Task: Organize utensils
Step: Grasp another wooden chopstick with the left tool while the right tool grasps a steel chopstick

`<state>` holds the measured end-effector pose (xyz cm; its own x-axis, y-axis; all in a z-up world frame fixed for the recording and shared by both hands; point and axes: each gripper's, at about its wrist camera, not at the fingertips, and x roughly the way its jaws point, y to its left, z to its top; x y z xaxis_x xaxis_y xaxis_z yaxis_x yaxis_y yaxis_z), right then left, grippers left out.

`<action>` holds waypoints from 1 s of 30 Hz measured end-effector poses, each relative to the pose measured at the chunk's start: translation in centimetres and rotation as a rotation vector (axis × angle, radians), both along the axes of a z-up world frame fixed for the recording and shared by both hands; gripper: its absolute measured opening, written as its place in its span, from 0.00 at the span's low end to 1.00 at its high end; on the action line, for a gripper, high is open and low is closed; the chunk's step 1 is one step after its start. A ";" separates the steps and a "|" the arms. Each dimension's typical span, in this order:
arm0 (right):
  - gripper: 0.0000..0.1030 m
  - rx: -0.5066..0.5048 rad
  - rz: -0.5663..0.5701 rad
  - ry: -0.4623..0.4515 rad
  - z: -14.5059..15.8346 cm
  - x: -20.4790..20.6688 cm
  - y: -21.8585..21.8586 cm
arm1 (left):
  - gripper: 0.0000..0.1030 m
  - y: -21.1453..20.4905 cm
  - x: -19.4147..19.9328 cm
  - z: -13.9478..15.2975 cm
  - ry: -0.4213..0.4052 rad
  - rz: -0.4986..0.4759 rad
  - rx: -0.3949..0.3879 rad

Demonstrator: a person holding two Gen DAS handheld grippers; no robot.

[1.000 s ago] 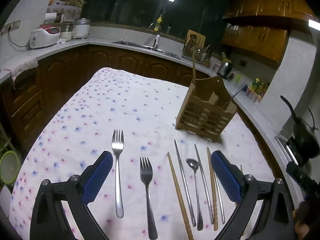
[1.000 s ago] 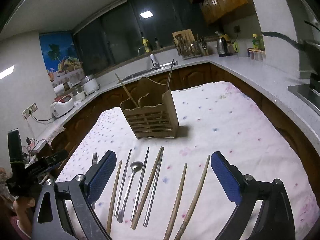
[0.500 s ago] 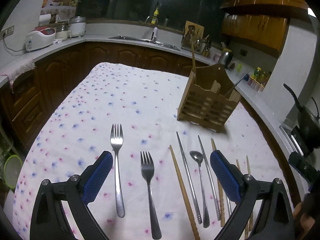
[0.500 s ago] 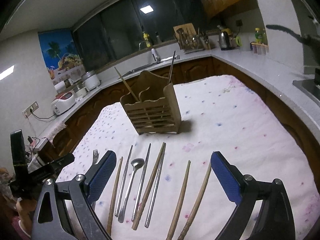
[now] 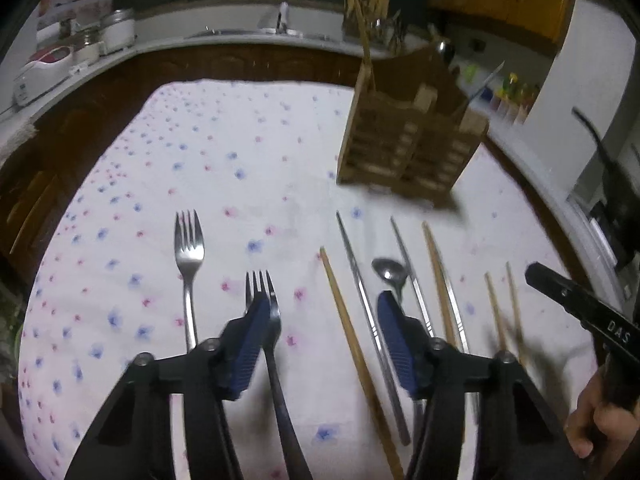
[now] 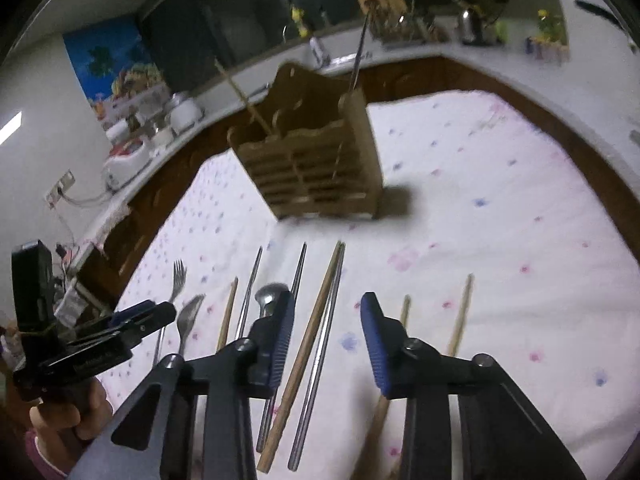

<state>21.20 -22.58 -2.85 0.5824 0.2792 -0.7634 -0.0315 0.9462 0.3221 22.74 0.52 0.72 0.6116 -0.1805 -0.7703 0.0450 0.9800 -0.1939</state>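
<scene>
Hovering half-spread over utensils on the floral-clothed desk [image 5: 240, 128], the left gripper [image 5: 320, 304] straddles a fork [image 5: 266, 320] and the right gripper [image 6: 326, 320] paired chopsticks [image 6: 320, 320] — next, pinch, lift to wooden caddy [image 6: 316, 160].

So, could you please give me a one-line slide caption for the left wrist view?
Left tongs open above a fork and chopstick on the floral tablecloth, wooden caddy beyond.

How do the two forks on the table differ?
The left fork lies bare on the tablecloth, outside the left gripper; the dark fork lies against that gripper's blue pad. The left fork looks bright silver and reaches further toward the wooden holder's end; the dark fork sits nearer. Both point tines away.
</scene>
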 end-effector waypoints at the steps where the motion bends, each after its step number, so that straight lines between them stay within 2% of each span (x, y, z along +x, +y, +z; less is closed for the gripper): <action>1: 0.30 0.001 0.006 0.024 -0.6 0.5 0.2 | 0.43 -0.2 0.5 -0.4 0.021 -0.007 -0.003; 2: 0.28 -0.001 0.011 0.045 -1.2 1.0 0.4 | 0.40 -0.4 1.0 -0.7 0.038 -0.012 -0.005; 7: 0.25 0.004 0.030 0.112 -3.4 2.6 0.8 | 0.39 -1.1 3.3 -1.9 0.093 -0.026 0.002; 16: 0.20 -0.050 0.062 0.169 -5.5 4.4 1.5 | 0.31 -2.5 5.8 -4.5 0.169 -0.059 0.042; 19: 0.14 -0.053 0.068 0.185 -6.2 4.9 1.7 | 0.31 -2.7 6.0 -4.8 0.163 -0.069 0.060; 30: 0.14 -0.135 0.105 0.194 -6.6 7.6 3.0 | 0.31 -2.7 7.7 -5.0 0.200 -0.113 0.045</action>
